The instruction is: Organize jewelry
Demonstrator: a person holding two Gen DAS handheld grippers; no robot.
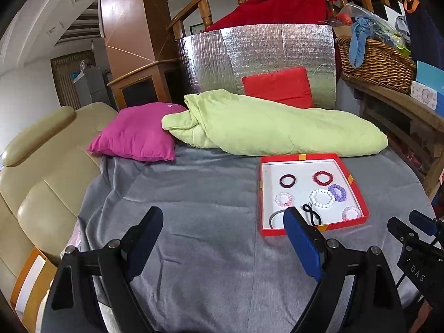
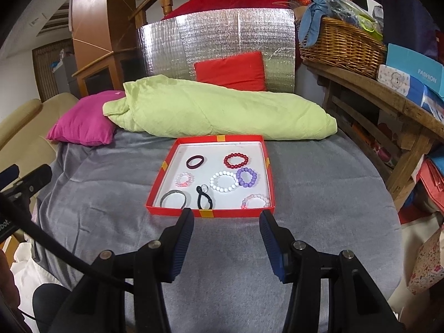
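Ahead, both empty hand-held grippers (image 2: 226,219) gape over bare grey cloth (image 2: 319,194) before the tray's (image 2: 211,214) near edge.

1. A shallow tray (image 2: 211,214) lies on a cloth-covered desk (image 2: 305,194), ahead of the right hand-held gripper (image 2: 226,222).
2. In the tray, two bead bracelets (image 2: 224,181) touch at its middle; a hair tie (image 2: 194,161) and another bracelet (image 2: 236,160) lie behind them.
3. Behind the tray lies a folded quilt (image 2: 222,111), with a cushion (image 2: 80,126) to its left.
4. A wicker basket (image 2: 344,47) stands on a shelf at the right.
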